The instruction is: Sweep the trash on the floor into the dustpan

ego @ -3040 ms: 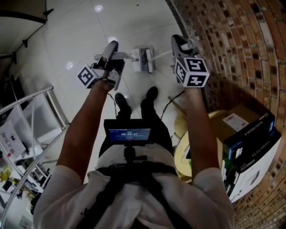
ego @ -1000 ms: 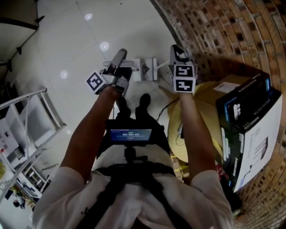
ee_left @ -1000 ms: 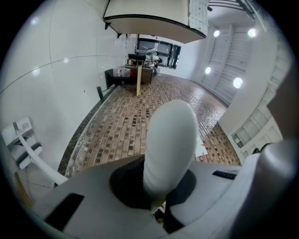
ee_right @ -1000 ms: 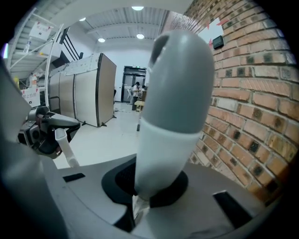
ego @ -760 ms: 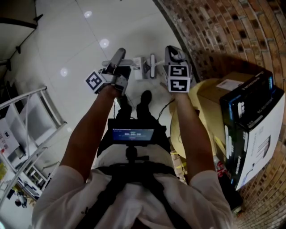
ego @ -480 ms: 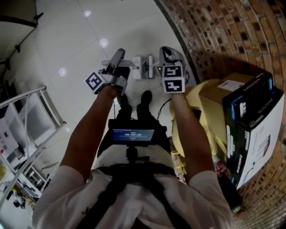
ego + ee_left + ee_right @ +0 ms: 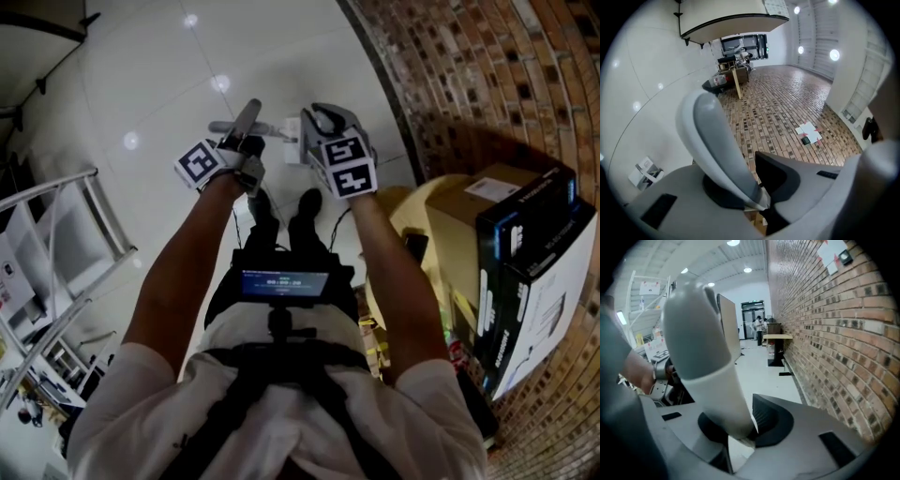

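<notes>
In the head view my left gripper (image 7: 247, 141) and right gripper (image 7: 323, 117) are held side by side over the white floor (image 7: 141, 84). A grey handle (image 7: 246, 117) rises from the left one. A white sweeping tool (image 7: 289, 142) lies on the floor between them, partly hidden. In the left gripper view the grey handle (image 7: 712, 136) stands between the jaws of my left gripper (image 7: 750, 187), which are opening, with a gap at one pad. A grey-and-white handle (image 7: 701, 348) leans between the opening jaws of my right gripper (image 7: 743, 427). No trash shows.
A brick wall (image 7: 487, 84) curves along the right. Stacked black-and-white boxes (image 7: 534, 272) and a yellow round table (image 7: 412, 211) stand below it. A metal rack (image 7: 66, 244) is at the left. The person's shoes (image 7: 309, 202) are just under the grippers.
My right gripper has swung left, from beside the brick wall to close by the left gripper. The left gripper shifted only slightly.
</notes>
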`<state>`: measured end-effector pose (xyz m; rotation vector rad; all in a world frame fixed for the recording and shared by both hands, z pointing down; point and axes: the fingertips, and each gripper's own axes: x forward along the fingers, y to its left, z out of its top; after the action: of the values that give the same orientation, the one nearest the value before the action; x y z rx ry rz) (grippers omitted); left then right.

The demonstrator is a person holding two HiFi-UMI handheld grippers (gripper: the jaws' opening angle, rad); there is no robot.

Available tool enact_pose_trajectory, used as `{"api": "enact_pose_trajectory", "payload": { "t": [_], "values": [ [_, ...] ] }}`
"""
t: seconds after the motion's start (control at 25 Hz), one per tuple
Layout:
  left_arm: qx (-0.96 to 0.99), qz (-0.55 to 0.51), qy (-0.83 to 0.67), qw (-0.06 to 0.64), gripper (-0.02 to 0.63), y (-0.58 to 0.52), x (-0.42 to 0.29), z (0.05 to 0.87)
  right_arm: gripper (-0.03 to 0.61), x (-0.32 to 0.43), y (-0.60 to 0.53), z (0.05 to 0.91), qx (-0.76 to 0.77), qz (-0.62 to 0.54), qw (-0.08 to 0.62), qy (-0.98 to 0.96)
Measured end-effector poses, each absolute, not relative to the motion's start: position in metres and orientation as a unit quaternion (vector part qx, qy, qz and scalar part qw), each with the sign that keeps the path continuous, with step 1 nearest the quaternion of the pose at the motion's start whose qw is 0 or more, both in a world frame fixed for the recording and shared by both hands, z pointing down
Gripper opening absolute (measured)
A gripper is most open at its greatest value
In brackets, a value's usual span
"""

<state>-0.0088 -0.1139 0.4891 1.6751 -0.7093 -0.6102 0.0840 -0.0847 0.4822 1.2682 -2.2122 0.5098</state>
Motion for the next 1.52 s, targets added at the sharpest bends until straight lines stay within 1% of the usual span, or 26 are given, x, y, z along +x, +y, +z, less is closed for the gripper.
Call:
{"api": "enact_pose_trajectory", "payload": {
  "t": [0.16,0.32,0.4,0.48,0.64,0.8,1.0,1.2,1.52],
  "values": [
    [0.717,-0.258,-0.298,0.575,0.054,-0.114,-0.011,0.489,0.121,0.048,-0.076,0.486,0.399,0.205,0.262,-0.854],
    [0.726,-0.249,-0.288,0.573,0.067,-0.114,-0.011,0.489,0.168,0.028,-0.069,0.492,0.334,0.225,0.261,-0.877],
    [0.729,-0.243,-0.286,0.573,0.072,-0.115,-0.013,0.490,0.189,0.021,-0.069,0.494,0.308,0.225,0.269,-0.884],
    [0.730,-0.242,-0.284,0.573,0.072,-0.117,-0.016,0.491,0.225,0.017,-0.067,0.496,0.283,0.217,0.286,-0.889],
    [0.731,-0.247,-0.274,0.573,0.072,-0.119,-0.018,0.488,0.231,0.007,-0.061,0.505,0.233,0.196,0.332,-0.893],
    [0.732,-0.250,-0.270,0.574,0.072,-0.121,-0.017,0.486,0.232,0.009,-0.062,0.520,0.237,0.176,0.369,-0.881],
    [0.733,-0.244,-0.277,0.572,0.076,-0.122,-0.024,0.490,0.232,0.012,-0.063,0.529,0.253,0.186,0.373,-0.873],
    [0.738,-0.237,-0.278,0.568,0.137,-0.123,-0.027,0.489,0.232,0.006,-0.060,0.530,0.253,0.192,0.367,-0.874],
    [0.746,-0.210,-0.282,0.566,0.184,-0.119,-0.029,0.494,0.232,0.001,-0.057,0.533,0.258,0.200,0.369,-0.870]
  ]
}}
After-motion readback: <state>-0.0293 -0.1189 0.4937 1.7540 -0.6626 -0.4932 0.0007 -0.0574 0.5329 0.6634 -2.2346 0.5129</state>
